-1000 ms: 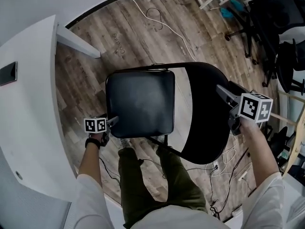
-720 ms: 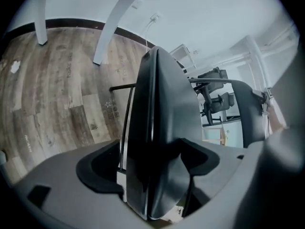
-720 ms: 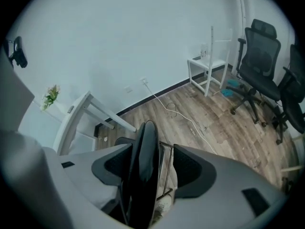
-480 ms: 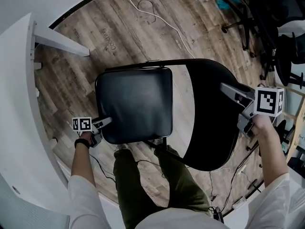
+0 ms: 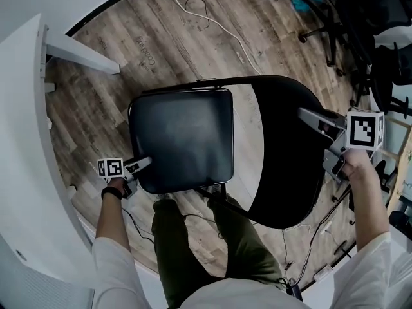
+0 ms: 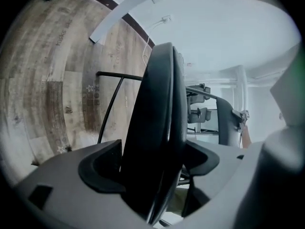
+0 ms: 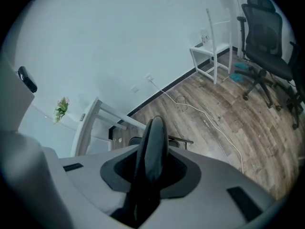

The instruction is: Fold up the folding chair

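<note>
Black seat (image 5: 183, 137) in left gripper (image 5: 145, 164), right gripper (image 5: 310, 117) closing on backrest (image 5: 283, 172)

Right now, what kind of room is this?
Probably an office or workroom. Black swivel office chairs stand off to one side, a white desk fills the other side, and a white cable trails over the wood-look floor beyond the folding chair.
</note>
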A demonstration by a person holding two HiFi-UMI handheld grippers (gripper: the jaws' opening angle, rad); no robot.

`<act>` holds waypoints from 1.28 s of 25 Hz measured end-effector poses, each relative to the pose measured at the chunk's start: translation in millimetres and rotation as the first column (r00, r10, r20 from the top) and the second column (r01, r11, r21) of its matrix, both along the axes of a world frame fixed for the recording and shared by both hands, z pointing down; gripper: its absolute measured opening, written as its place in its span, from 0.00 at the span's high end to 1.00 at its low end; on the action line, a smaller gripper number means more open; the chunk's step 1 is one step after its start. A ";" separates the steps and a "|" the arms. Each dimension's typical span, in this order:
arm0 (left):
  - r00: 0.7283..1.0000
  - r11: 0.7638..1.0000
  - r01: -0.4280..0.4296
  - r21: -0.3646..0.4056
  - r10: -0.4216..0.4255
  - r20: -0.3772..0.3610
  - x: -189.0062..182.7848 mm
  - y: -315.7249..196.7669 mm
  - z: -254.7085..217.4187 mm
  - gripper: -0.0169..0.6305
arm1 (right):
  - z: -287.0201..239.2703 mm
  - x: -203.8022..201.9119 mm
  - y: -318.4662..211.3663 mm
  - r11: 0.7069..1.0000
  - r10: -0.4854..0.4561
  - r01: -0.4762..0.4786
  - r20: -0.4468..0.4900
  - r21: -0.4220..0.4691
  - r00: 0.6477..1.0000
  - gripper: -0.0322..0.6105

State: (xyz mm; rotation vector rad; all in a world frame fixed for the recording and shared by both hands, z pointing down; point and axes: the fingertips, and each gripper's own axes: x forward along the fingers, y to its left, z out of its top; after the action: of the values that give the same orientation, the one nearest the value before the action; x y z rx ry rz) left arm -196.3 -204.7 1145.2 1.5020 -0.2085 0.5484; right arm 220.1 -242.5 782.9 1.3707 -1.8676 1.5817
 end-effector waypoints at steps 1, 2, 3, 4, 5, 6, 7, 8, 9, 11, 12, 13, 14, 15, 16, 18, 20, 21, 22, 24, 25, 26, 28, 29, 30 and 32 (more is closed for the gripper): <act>1.000 1.000 0.001 0.008 -0.001 0.009 1.0 2.1 -3.4 0.38 | -1.8 -1.0 1.1 1.000 0.010 -0.009 0.005 -0.007 1.000 0.78; 1.000 1.000 -0.003 0.016 0.002 0.016 3.0 3.2 -7.1 0.38 | -3.9 -1.7 2.2 1.000 0.022 -0.022 0.008 -0.015 1.000 0.78; 1.000 1.000 -0.011 0.024 0.010 0.020 6.0 3.6 -10.7 0.38 | -6.1 -2.7 2.4 0.999 0.032 -0.032 0.009 -0.019 0.999 0.78; 1.000 0.999 -0.022 0.031 0.022 0.022 9.5 3.8 -14.0 0.38 | -8.1 -4.8 1.1 0.999 0.035 -0.035 0.012 -0.017 0.999 0.79; 0.999 0.999 -0.036 0.038 0.035 0.022 13.2 3.8 -16.9 0.39 | -9.8 -7.9 -1.5 0.999 0.033 -0.033 0.017 -0.012 0.999 0.79; 0.999 0.998 -0.050 0.048 0.049 0.022 17.1 3.6 -19.4 0.40 | -10.8 -11.3 -4.7 0.999 0.032 -0.032 0.024 -0.007 0.999 0.79; 0.998 0.996 -0.063 0.058 0.061 0.025 21.2 4.0 -22.4 0.41 | -11.5 -14.5 -7.3 0.999 0.035 -0.035 0.034 -0.003 0.999 0.79; 0.997 0.995 -0.074 0.067 0.073 0.029 25.7 5.8 -27.1 0.42 | -12.8 -16.6 -8.2 0.999 0.042 -0.042 0.046 -0.003 0.998 0.79; 0.996 0.993 -0.085 0.077 0.082 0.037 31.0 9.1 -34.8 0.43 | -15.7 -15.8 -6.5 0.998 0.056 -0.056 0.052 -0.011 0.997 0.79; 0.994 0.991 -0.098 0.096 0.094 0.053 45.6 19.7 -60.7 0.43 | -28.1 -1.2 5.4 0.994 0.097 -0.096 0.013 -0.058 0.995 0.80; 0.994 0.990 -0.100 0.102 0.095 0.060 54.2 26.3 -77.2 0.43 | -37.1 9.5 12.8 0.991 0.106 -0.108 -0.022 -0.082 0.994 0.80; 0.993 0.989 -0.100 0.106 0.093 0.066 62.6 32.3 -93.7 0.43 | -46.4 18.4 18.9 0.989 0.107 -0.111 -0.046 -0.095 0.993 0.80; 0.993 0.989 -0.099 0.111 0.091 0.073 70.4 36.3 -109.4 0.44 | -55.3 24.9 22.7 0.989 0.105 -0.110 -0.052 -0.099 0.993 0.80; 0.992 0.988 -0.100 0.118 0.090 0.083 77.6 38.8 -124.0 0.44 | -63.6 30.1 25.0 0.990 0.103 -0.107 -0.047 -0.097 0.994 0.81; 0.991 0.987 -0.102 0.126 0.091 0.095 84.9 41.5 -137.7 0.44 | -71.3 34.9 27.2 0.990 0.101 -0.104 -0.041 -0.095 0.994 0.81; 0.989 0.984 -0.108 0.139 0.092 0.117 100.8 51.0 -160.4 0.45 | -84.3 43.8 33.4 0.990 0.098 -0.101 -0.038 -0.098 0.994 0.81; 0.987 0.984 -0.109 0.143 0.090 0.136 115.0 63.3 -176.9 0.44 | -92.6 49.4 39.7 0.989 0.096 -0.101 -0.047 -0.109 0.994 0.81; 0.986 0.983 -0.109 0.146 0.088 0.143 121.5 67.9 -184.4 0.44 | -95.8 51.2 41.7 0.988 0.096 -0.101 -0.051 -0.114 0.994 0.81; 0.985 0.982 -0.111 0.152 0.088 0.149 128.3 71.0 -191.9 0.44 | -99.1 52.8 42.8 0.988 0.096 -0.102 -0.056 -0.116 0.994 0.81; 0.983 0.978 -0.121 0.171 0.093 0.159 143.3 75.5 -208.1 0.44 | -106.8 56.4 43.3 0.988 0.097 -0.104 -0.065 -0.118 0.993 0.81; 0.982 0.976 -0.126 0.178 0.097 0.163 151.3 78.0 -216.4 0.44 | -110.8 58.3 43.5 0.987 0.097 -0.105 -0.070 -0.120 0.993 0.81; 0.981 0.974 -0.132 0.185 0.101 0.168 159.2 80.8 -224.3 0.44 | -114.5 60.1 43.9 0.987 0.097 -0.106 -0.075 -0.122 0.992 0.81; 0.978 0.970 -0.144 0.194 0.109 0.179 174.4 88.2 -238.9 0.44 | -121.3 63.3 45.4 0.986 0.098 -0.108 -0.085 -0.126 0.992 0.81; 0.976 0.969 -0.152 0.197 0.115 0.186 181.6 92.9 -245.6 0.44 | -124.5 64.4 46.4 0.986 0.098 -0.109 -0.090 -0.128 0.991 0.81; 0.974 0.967 -0.159 0.201 0.120 0.191 189.2 97.3 -252.4 0.44 | -127.8 65.1 47.3 0.985 0.099 -0.110 -0.094 -0.131 0.991 0.81; 0.973 0.962 -0.170 0.212 0.130 0.191 206.1 105.5 -267.4 0.44 | -134.8 65.2 48.3 0.984 0.102 -0.115 -0.103 -0.138 0.989 0.80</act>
State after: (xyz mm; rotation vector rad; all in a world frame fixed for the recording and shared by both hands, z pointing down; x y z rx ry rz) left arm 9.8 -99.2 877.8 1.7022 -0.3039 0.8024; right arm 285.3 -194.2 648.1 1.4787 -1.6160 1.6366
